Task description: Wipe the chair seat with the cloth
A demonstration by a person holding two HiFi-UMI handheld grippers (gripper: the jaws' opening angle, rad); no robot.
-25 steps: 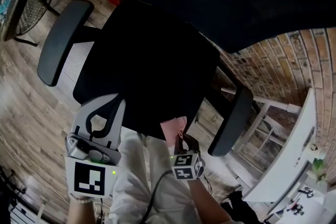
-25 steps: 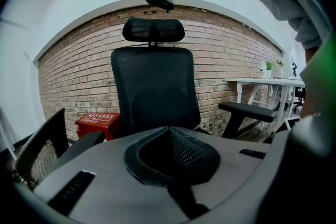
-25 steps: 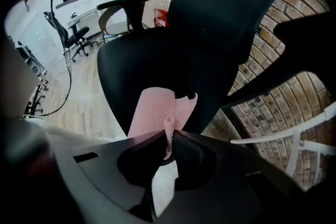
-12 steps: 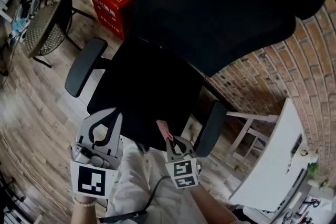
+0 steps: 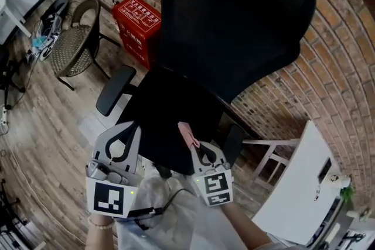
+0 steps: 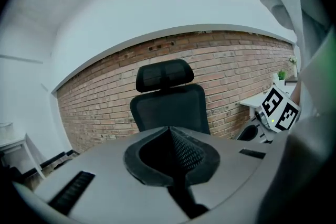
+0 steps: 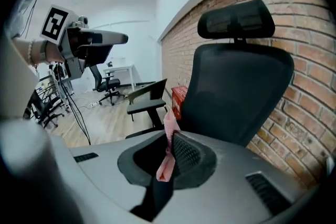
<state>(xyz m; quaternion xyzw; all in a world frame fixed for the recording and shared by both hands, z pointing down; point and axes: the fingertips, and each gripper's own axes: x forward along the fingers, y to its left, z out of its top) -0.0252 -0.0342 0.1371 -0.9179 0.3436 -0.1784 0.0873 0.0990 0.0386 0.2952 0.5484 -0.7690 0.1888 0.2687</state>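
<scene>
1. Brick wall [image 5: 328, 67] backs the scene from twelve to three o'clock in the head view, and a wood-plank floor [image 5: 41, 120] fills the nine o'clock side.
2. A black office chair stands in the middle. Its tall backrest [image 5: 234, 26] is at twelve o'clock and its chair seat [image 5: 167, 111] is just below centre. One armrest [image 5: 115, 89] lies at the seat's nine o'clock and the other [image 5: 233, 143] at its four o'clock.
3. A red box [image 5: 136, 20] sits on the floor at the seat's eleven o'clock, against the wall, with a woven-mesh chair [image 5: 73, 47] further out toward ten o'clock.
4. A white table [image 5: 299, 184] stands at four o'clock, beside the brick.
5. The left gripper [image 5: 125, 129] is at the seat's seven o'clock, by its front edge. In its own view the jaws are pressed together with nothing between them, and they face the chair's backrest.
6. The right gripper [image 5: 202, 152] is at the seat's five o'clock, near the front edge. Its jaws are clamped on a pink cloth [image 5: 187, 133].
7. The cloth sticks out past the jaw tips toward twelve o'clock and shows over the front part of the seat. Whether it touches the seat cannot be told.
8. In the right gripper view the cloth [image 7: 167, 157] stands as a narrow folded strip pinched between the pads, with the backrest behind it.
</scene>
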